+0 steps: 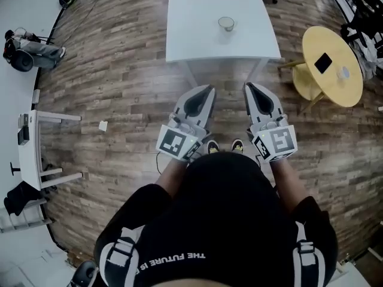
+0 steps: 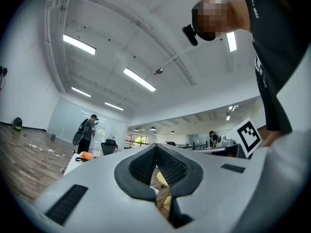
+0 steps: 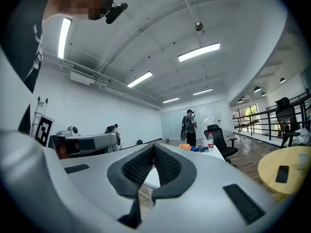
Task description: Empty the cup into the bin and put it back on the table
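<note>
Cup [image 1: 226,23]: stands on the white surface [image 1: 197,34], well apart from both tools. Left hand-held gripper [image 1: 209,89] and right hand-held gripper [image 1: 248,86]: both are clenched and empty, side by side over the wood floor [image 1: 119,70].

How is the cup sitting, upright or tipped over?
Upright: the cup stands on the white table, its round rim facing up.

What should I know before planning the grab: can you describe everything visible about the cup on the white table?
The cup is small and round, pale and seemingly translucent, with a thin rim and no visible handle. It stands upright, mouth up, on the white table, roughly mid-width and set back from the near edge. Only the table touches it. Whether it holds anything is too small to tell.
</note>
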The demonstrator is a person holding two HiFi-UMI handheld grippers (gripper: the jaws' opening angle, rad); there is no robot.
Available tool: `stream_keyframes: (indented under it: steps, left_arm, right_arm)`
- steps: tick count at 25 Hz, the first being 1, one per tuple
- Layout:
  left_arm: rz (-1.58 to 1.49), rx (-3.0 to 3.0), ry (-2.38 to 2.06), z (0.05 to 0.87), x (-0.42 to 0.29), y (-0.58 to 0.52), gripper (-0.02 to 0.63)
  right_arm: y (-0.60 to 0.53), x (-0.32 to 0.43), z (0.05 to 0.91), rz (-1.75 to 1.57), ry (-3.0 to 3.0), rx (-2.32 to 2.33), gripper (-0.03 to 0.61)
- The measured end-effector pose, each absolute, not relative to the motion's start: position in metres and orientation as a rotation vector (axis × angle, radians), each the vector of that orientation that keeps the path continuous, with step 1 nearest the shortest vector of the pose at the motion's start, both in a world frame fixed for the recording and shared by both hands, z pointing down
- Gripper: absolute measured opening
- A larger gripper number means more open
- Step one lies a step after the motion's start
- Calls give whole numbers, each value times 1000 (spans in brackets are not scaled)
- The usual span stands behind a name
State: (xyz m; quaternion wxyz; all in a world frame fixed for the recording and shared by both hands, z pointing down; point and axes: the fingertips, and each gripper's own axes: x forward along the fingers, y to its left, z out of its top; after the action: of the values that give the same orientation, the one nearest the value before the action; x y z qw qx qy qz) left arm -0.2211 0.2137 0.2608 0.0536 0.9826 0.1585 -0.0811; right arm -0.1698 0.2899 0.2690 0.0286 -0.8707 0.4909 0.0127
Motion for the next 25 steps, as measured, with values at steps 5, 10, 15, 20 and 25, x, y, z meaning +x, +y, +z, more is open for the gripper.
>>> stream_keyframes:
  steps: [5, 10, 15, 20, 25]
  left_arm:
    - [-247, 2992, 491, 262, -221, 173, 20]
    - [-199, 3016, 425, 269, -217, 143, 21]
    - [-177, 3027, 422, 279, -191, 130, 21]
    - [-170, 3051, 421, 285, -134, 120, 21]
    - [-136, 3096, 358, 292, -50, 102, 21]
  right_arm:
    - [275, -162, 278, 47, 1457, -2703, 14]
    - [258, -150, 283, 37, 1457, -2718, 14]
    - [239, -122, 282, 59, 1457, -2720, 14]
    - [223, -65, 295, 36, 1479, -2734, 14]
    - [208, 17, 305, 16, 1458, -2750, 15]
